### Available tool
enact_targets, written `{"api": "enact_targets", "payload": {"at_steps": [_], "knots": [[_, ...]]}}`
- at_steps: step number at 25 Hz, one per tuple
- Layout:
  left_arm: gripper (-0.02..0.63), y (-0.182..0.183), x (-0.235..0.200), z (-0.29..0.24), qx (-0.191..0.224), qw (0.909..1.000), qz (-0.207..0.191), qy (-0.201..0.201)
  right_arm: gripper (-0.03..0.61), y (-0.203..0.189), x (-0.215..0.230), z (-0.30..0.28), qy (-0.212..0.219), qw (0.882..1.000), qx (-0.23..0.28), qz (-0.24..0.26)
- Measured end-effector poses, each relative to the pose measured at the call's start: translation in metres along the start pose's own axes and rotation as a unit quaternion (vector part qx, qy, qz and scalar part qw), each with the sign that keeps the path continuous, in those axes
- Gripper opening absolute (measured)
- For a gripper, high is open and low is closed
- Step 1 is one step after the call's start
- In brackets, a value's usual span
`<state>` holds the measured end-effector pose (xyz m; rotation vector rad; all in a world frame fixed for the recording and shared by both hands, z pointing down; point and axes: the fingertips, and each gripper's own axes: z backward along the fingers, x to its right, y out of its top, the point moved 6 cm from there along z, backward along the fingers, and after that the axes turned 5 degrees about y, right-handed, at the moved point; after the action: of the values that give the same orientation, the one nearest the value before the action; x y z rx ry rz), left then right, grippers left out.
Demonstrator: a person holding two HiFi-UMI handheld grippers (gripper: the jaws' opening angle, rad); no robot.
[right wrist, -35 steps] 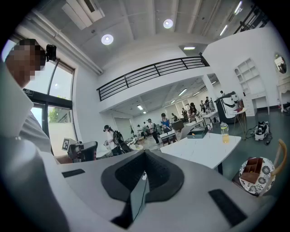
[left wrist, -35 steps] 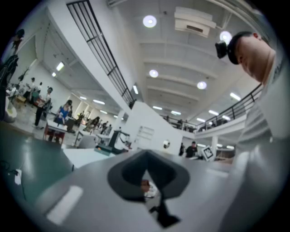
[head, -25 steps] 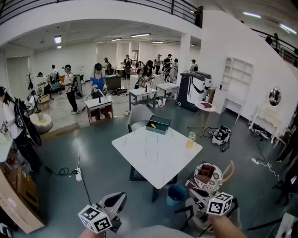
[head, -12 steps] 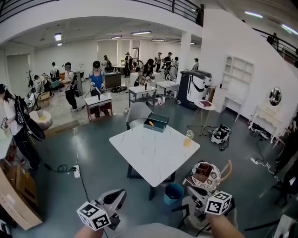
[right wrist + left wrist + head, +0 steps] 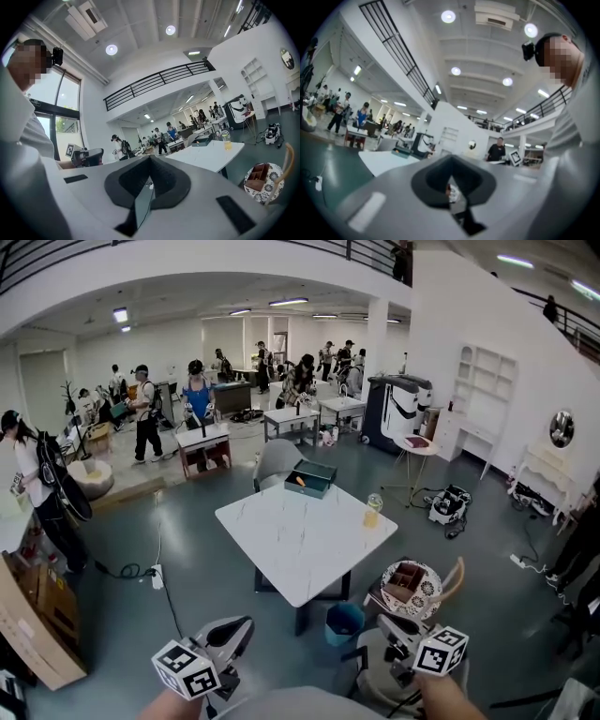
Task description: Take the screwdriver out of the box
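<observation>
A dark teal box (image 5: 312, 478) stands open at the far edge of a white marble table (image 5: 298, 538), several steps ahead of me. An orange screwdriver handle (image 5: 299, 481) shows inside it. My left gripper (image 5: 242, 627) and right gripper (image 5: 388, 625) hang low, close to my body and far from the table. Both are shut with nothing in them. In the left gripper view the left gripper (image 5: 450, 160) points up towards the box (image 5: 401, 151). In the right gripper view the right gripper (image 5: 150, 160) points at the table (image 5: 211, 155) and the box (image 5: 203, 138).
A cup of yellow drink (image 5: 372, 509) stands on the table's right corner. A blue bin (image 5: 344, 623) sits under it, beside a round patterned stool (image 5: 427, 594) carrying a brown box. A grey chair (image 5: 275, 462) stands behind the table. A floor cable (image 5: 155, 577) and cardboard (image 5: 33, 629) lie left. People work at the back.
The table and box have drifted slightly left in the head view as my viewpoint shifts. Both grippers stay low and shut.
</observation>
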<state>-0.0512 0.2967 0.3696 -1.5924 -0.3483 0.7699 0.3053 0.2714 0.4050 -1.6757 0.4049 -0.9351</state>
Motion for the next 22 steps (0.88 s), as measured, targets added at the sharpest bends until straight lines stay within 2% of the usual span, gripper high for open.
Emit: {"api": "enact_targets", "payload": {"at_steps": [6,12,17,22], "knots": [[-0.003,-0.010,0.032,-0.009,-0.005,0.9999,-0.003,0.008,0.008,-0.004,0.016,0.021,0.019,1.000,0.001,-0.005],[-0.003,-0.015,0.039,-0.014,-0.016,0.9997,0.000,0.018,0.008,-0.007,0.024,0.026,0.028,1.000,0.001,-0.008],[-0.003,-0.014,0.026,-0.028,-0.017,0.9998,0.007,0.006,0.008,-0.006,0.032,0.016,0.014,1.000,-0.003,-0.013],[-0.003,-0.017,-0.011,-0.051,-0.018,0.9994,0.021,-0.019,0.008,-0.006,0.041,-0.007,-0.011,1.000,-0.008,-0.013]]}}
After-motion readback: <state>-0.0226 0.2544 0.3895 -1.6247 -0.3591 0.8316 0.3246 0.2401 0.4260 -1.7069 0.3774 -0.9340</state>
